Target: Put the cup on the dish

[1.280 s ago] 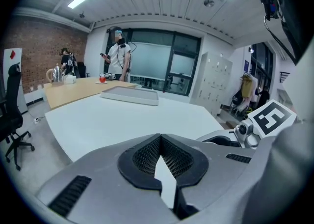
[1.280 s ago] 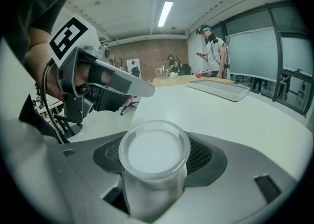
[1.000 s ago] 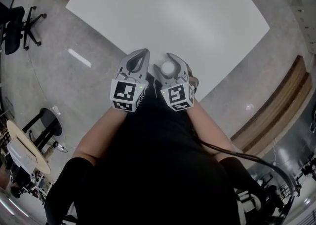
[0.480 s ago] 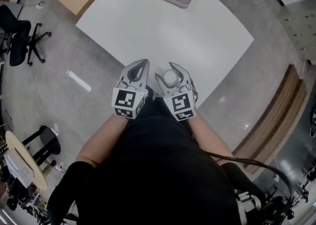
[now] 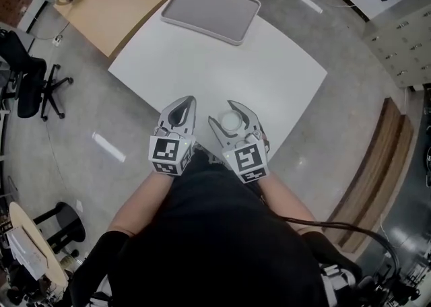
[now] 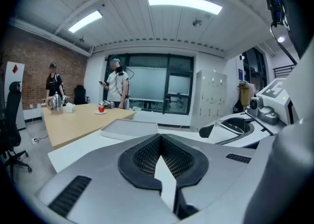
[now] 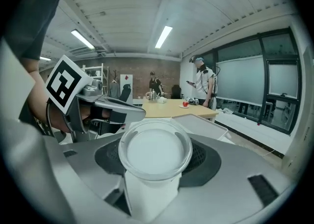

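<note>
Cup (image 7: 155, 152): white, open-topped, looking empty, being held upright in the right gripper (image 5: 229, 116). Jaws parted only as wide as the cup's wall, pressing on it from both sides. Hovering by the near edge of the white table (image 5: 222, 63), close in front of the person's body; whether clear of the tabletop, not possible to tell.

Sitting just beside it, on the left: the left gripper (image 5: 186, 99), jaws closed tip to tip and gripping nothing, with only the table showing through the gap behind the tips.

Lying at the far edge of the same table, well apart from the cup: a grey tray (image 5: 210, 11), rectangular with a raised rim, carrying nothing, and most likely serving as the dish. Standing beyond it: a wooden table (image 5: 128, 3) with a few small items, too small to name.

Judging from this, looking like the carrying step, with the cup already picked up and not yet set down. Next move likely calling for reaching forward across the table to the grey tray, keeping the cup level, lowering it onto the flat bed inside the rim, and only then parting the jaws.
</note>
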### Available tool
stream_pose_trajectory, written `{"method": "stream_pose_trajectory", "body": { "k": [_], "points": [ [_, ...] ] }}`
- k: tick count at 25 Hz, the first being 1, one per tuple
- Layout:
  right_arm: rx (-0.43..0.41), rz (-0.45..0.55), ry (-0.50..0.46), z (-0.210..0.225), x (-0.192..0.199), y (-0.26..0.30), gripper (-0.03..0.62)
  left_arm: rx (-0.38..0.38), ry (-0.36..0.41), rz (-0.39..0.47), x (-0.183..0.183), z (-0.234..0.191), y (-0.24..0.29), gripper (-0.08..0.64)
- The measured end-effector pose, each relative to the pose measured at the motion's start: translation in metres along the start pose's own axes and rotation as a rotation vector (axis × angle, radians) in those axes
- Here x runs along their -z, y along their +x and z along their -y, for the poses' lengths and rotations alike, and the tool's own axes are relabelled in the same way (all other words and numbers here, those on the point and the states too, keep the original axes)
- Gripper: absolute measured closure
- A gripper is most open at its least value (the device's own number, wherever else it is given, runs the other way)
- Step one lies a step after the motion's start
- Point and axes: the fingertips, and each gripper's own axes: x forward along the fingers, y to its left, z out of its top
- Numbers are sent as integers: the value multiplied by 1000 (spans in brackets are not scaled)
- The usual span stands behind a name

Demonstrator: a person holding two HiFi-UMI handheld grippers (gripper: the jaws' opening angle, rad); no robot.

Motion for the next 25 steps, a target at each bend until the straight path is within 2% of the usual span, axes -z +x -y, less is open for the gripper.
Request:
{"method": "stream_pose_trajectory", "body": {
  "k": [6,9,15,20,25],
  "points": [
    [6,-3,50,11,-5,5,339,22,-8,4,-11,-3,10,552],
    [7,1,76,20,-20,3,339,35,-13,-5,-18,-4,15,552],
    [25,45,48,40,-60,-9,339,41,-17,35,-43,-10,23,552],
    [-24,98,118,55,-101,-26,339,46,-6,90,-72,-1,19,552],
    [3,168,58,71,-156,-51,339,36,13,139,-96,11,8,552]
  ]
}}
